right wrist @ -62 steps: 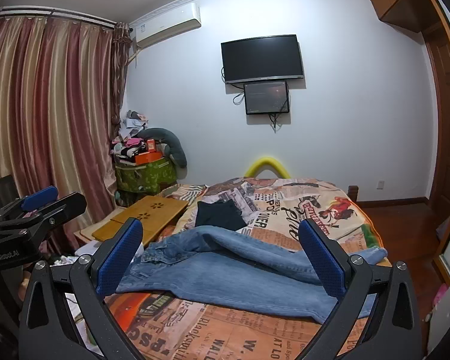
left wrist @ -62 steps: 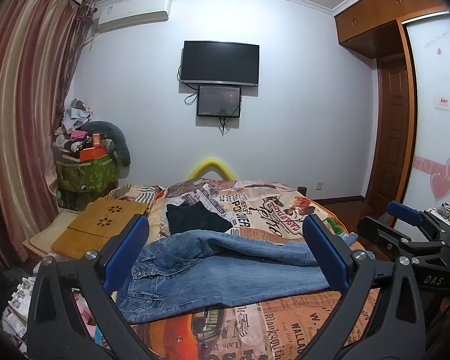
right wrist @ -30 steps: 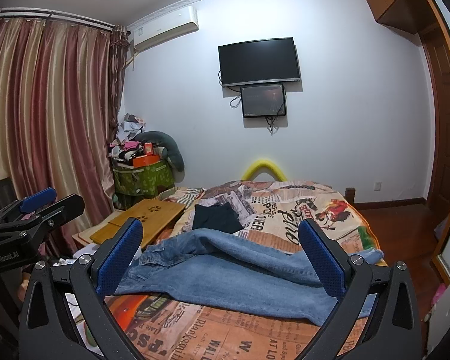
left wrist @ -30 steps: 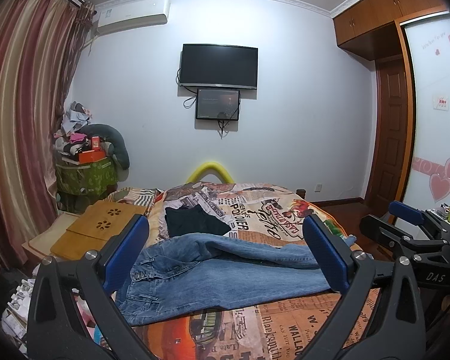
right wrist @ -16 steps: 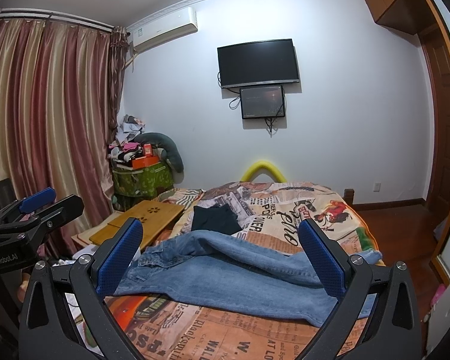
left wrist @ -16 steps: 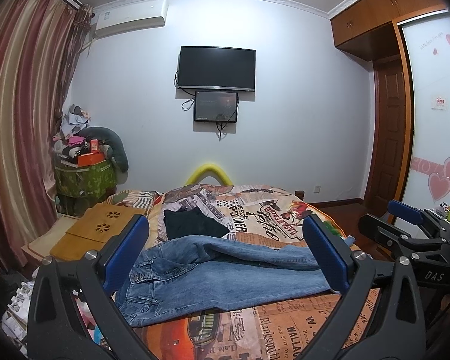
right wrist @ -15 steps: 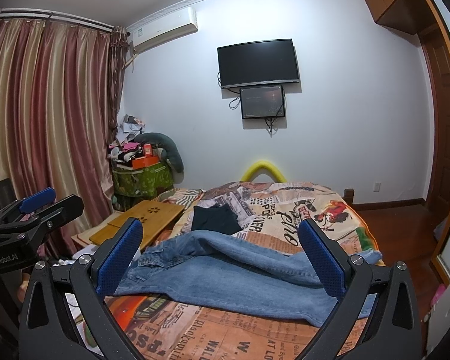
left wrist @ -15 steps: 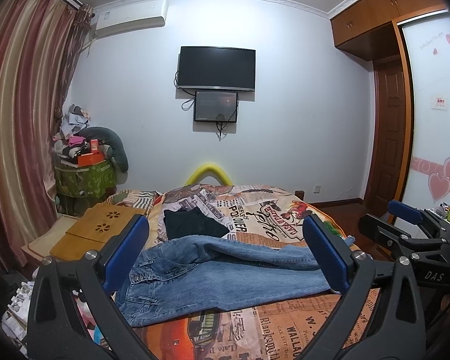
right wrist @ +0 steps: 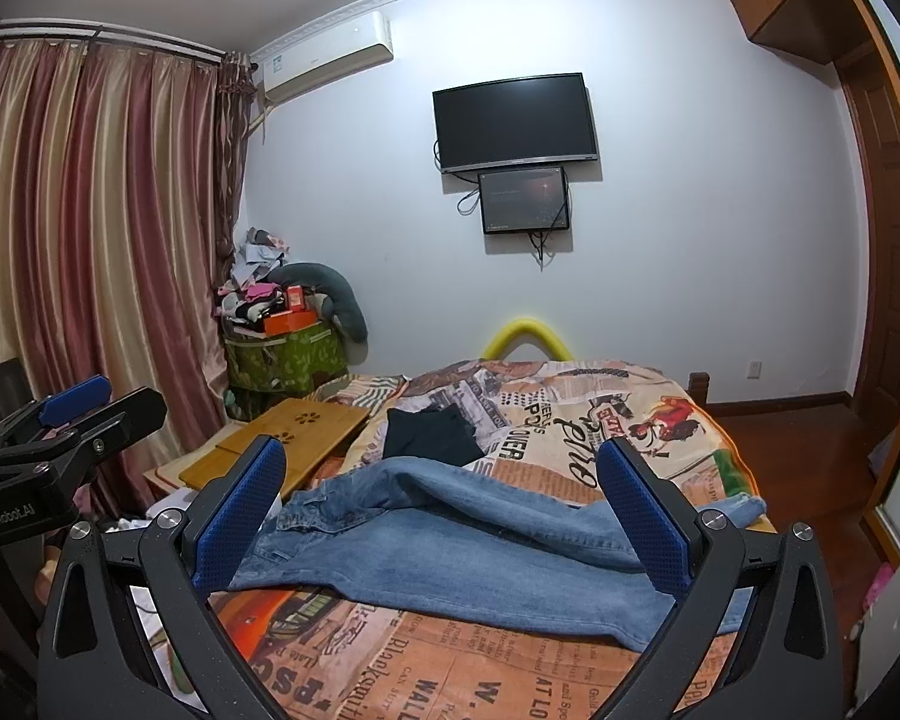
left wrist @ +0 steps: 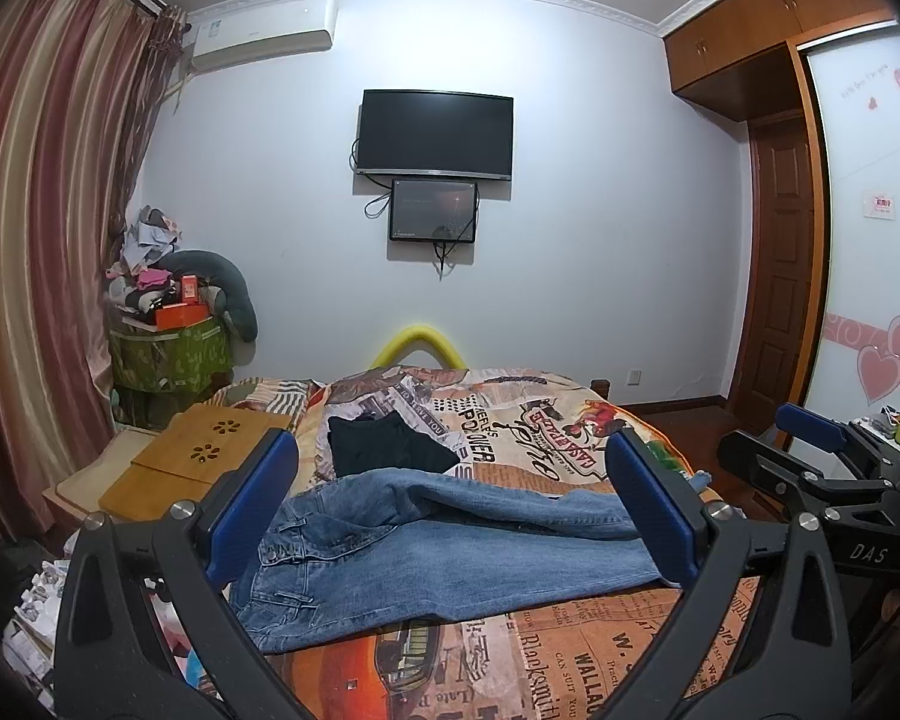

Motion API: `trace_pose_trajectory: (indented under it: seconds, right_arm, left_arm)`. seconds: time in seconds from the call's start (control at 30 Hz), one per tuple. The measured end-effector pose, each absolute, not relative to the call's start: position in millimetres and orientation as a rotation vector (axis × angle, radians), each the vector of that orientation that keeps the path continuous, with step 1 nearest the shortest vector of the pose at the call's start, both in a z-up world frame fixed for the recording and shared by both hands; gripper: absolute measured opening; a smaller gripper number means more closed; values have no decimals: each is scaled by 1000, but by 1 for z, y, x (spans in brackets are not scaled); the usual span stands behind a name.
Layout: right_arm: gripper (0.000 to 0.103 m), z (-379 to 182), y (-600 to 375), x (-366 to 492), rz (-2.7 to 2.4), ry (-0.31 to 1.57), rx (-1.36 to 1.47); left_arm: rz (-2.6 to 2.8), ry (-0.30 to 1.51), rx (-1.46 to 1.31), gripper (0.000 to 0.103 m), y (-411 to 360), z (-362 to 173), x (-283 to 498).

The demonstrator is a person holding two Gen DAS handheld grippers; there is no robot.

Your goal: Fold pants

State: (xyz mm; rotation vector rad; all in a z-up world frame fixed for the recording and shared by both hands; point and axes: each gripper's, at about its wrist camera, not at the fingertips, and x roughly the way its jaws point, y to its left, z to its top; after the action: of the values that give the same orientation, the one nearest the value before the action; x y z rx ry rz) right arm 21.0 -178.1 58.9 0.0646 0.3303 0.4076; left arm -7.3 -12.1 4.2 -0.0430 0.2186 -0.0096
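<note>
Both tools hang above the near edge of the bed (left wrist: pixel 570 432), clear of everything: the left hand-held gripper (left wrist: pixel 450 510) and the right hand-held gripper (right wrist: pixel 444 516) each have their blue pads spread wide, holding nothing. Beyond them the blue jeans (left wrist: pixel 450 546) lie lengthwise across the bed, waistband toward the curtain side, one leg rumpled over the other. Denim looks heavy, limp, not slippery; I'd pinch the waistband and the hems

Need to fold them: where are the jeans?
In both views the jeans lie across the bed, waistband left, just in front of a black garment.
</note>
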Motion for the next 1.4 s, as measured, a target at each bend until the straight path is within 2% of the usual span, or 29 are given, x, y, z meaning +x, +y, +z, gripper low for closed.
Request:
trace_pose_trajectory:
  seconds: [0.43, 0.83, 1.23, 1.4]
  right_arm:
    - [103, 53, -175, 33, 403, 348, 61]
    - [103, 34, -153, 118, 372, 405, -85]
    - [103, -11, -145, 227, 357, 545, -163]
    - [103, -49, -141, 272, 399, 679, -190]
  left_arm:
    - [10, 250, -51, 103, 0, -7, 15]
    - [146, 407, -60, 103, 57, -32, 121]
    - [236, 698, -49, 103, 134, -111, 267]
    - [225, 852, -45, 103, 165, -155, 321]
